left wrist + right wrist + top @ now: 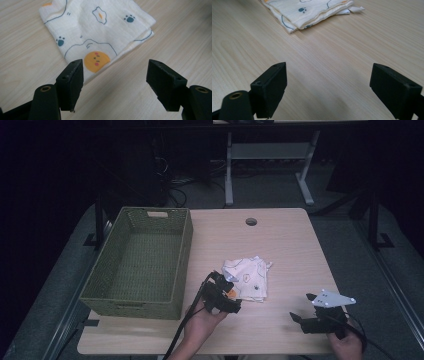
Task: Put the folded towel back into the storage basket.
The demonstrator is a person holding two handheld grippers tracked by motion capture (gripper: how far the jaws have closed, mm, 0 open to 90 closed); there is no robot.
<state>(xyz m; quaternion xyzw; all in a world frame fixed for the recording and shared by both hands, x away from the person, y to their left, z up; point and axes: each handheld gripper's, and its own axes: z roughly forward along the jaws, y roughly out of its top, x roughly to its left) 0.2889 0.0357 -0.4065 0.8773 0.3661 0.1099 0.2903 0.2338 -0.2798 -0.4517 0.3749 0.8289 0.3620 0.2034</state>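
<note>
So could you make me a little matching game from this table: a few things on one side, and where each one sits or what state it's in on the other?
Things:
1. basket
2. folded cloth
3. left tool
4. right tool

Places or states:
A. open, over bare wood at the table's near right
B. green, woven, on the table's left side
C. open, at the near corner of the printed fabric
D. white with paw prints, lying near the table's middle

Pairs: 1-B, 2-D, 3-C, 4-A
</note>
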